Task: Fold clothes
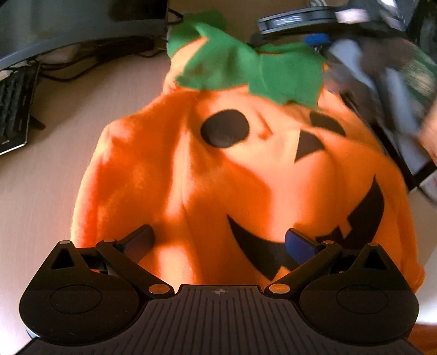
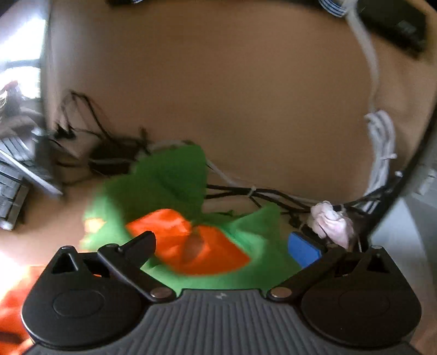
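An orange fleece pumpkin costume [image 1: 191, 169] with a black face and a green leaf collar [image 1: 245, 68] lies spread on the pale desk [image 1: 54, 191]. My left gripper [image 1: 220, 241] is open, its fingers spread wide over the costume's lower edge near the black mouth. My right gripper [image 2: 221, 245] is open too, right above the green collar [image 2: 169, 177] and the orange neck opening [image 2: 191, 245]. The right gripper shows as a blurred shape at the upper right of the left wrist view [image 1: 382, 82].
A keyboard [image 1: 13, 114] and dark cables [image 1: 82, 54] lie at the left back of the desk. A round black stand [image 1: 295, 19] sits behind the costume. In the right wrist view, black and white cables [image 2: 259, 191], a crumpled tissue [image 2: 330, 221] and a keyboard [image 2: 16, 180] lie along the wall.
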`<state>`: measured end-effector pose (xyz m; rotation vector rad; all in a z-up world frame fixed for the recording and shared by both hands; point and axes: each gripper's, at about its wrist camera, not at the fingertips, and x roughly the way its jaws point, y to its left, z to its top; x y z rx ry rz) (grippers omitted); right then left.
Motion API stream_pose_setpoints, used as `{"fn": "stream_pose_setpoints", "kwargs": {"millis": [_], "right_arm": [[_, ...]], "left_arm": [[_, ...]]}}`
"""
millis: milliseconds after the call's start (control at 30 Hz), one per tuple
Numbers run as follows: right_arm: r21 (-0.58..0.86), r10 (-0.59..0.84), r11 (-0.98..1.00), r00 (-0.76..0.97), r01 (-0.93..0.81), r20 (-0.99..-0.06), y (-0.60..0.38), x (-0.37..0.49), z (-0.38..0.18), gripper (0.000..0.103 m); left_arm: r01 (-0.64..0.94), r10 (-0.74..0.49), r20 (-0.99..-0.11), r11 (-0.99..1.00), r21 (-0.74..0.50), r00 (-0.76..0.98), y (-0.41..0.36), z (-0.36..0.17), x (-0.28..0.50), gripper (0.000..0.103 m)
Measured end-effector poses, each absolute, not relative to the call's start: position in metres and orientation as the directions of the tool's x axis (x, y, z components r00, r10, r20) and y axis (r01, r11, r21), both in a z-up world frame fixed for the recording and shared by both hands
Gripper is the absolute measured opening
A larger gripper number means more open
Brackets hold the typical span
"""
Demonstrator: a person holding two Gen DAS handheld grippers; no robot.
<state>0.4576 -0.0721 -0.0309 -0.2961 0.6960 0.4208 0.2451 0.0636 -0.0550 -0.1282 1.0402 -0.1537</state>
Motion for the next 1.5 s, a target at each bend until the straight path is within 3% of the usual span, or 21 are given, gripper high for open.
{"fn": "stream_pose_setpoints", "kwargs": {"millis": [67, 133, 233, 433, 567, 667, 733, 800, 967, 1033, 1067, 1133, 1233, 1367, 1500], "right_arm": [[-0.101, 0.275, 0.876, 0.660, -0.472, -0.699, -0.075, 0.472, -0.047, 0.088], [-0.020, 0.299, 0.885, 0.600, -0.466, -0.742, -0.082, 0.482, -0.062, 0.055], [0.041, 0.317, 0.904, 0.603, -0.426, -0.732, -0.098, 0.470, -0.064, 0.022], [0.193, 0.460, 0.869, 0.601, -0.455, -0.654, -0.129, 0.387, -0.026, 0.017], [0.227, 0.424, 0.884, 0.495, -0.409, -0.758, -0.136, 0.346, -0.072, 0.016], [0.235, 0.417, 0.893, 0.509, -0.383, -0.753, -0.141, 0.319, -0.090, 0.016], [0.205, 0.398, 0.900, 0.531, -0.385, -0.748, -0.140, 0.309, -0.087, 0.016], [0.195, 0.389, 0.903, 0.537, -0.383, -0.749, -0.140, 0.305, -0.086, 0.017], [0.265, 0.435, 0.889, 0.507, -0.374, -0.744, -0.155, 0.293, -0.087, 0.028], [0.329, 0.484, 0.868, 0.484, -0.373, -0.729, -0.162, 0.291, -0.089, 0.044], [0.363, 0.510, 0.855, 0.472, -0.371, -0.719, -0.166, 0.290, -0.090, 0.047], [0.421, 0.560, 0.825, 0.445, -0.378, -0.699, -0.168, 0.291, -0.091, 0.077], [0.442, 0.602, 0.789, 0.398, -0.427, -0.692, -0.156, 0.291, -0.090, 0.103], [0.333, 0.544, 0.809, 0.403, -0.485, -0.736, -0.131, 0.286, -0.092, 0.103], [0.313, 0.521, 0.818, 0.390, -0.482, -0.759, -0.124, 0.289, -0.092, 0.103]], "left_arm": [[0.072, -0.188, -0.849, 0.982, -0.175, 0.494, 0.064, -0.054, 0.243, 0.103], [0.067, -0.193, -0.850, 0.981, -0.185, 0.490, 0.065, -0.053, 0.243, 0.103], [0.042, -0.224, -0.844, 0.971, -0.233, 0.488, 0.073, -0.048, 0.240, 0.103], [0.005, -0.296, -0.835, 0.943, -0.331, 0.464, 0.093, -0.032, 0.239, 0.103], [0.105, -0.388, -0.709, 0.906, -0.409, 0.588, 0.104, 0.019, 0.251, 0.103], [0.236, -0.456, -0.591, 0.880, -0.413, 0.666, 0.093, 0.058, 0.266, 0.103], [0.310, -0.505, -0.520, 0.853, -0.419, 0.688, 0.083, 0.072, 0.282, 0.103], [0.316, -0.518, -0.506, 0.844, -0.433, 0.690, 0.074, 0.064, 0.303, 0.103], [0.146, -0.512, -0.661, 0.837, -0.527, 0.548, 0.070, -0.004, 0.340, 0.103], [0.106, -0.492, -0.701, 0.849, -0.518, 0.516, 0.070, -0.021, 0.341, 0.103], [0.094, -0.487, -0.711, 0.852, -0.516, 0.507, 0.071, -0.025, 0.342, 0.103], [0.078, -0.473, -0.727, 0.859, -0.506, 0.498, 0.071, -0.030, 0.341, 0.103], [0.086, -0.415, -0.759, 0.897, -0.434, 0.501, 0.062, -0.026, 0.338, 0.103], [0.118, -0.333, -0.792, 0.940, -0.319, 0.512, 0.046, -0.023, 0.328, 0.103], [0.136, -0.316, -0.801, 0.948, -0.287, 0.509, 0.047, -0.018, 0.315, 0.103]]}}
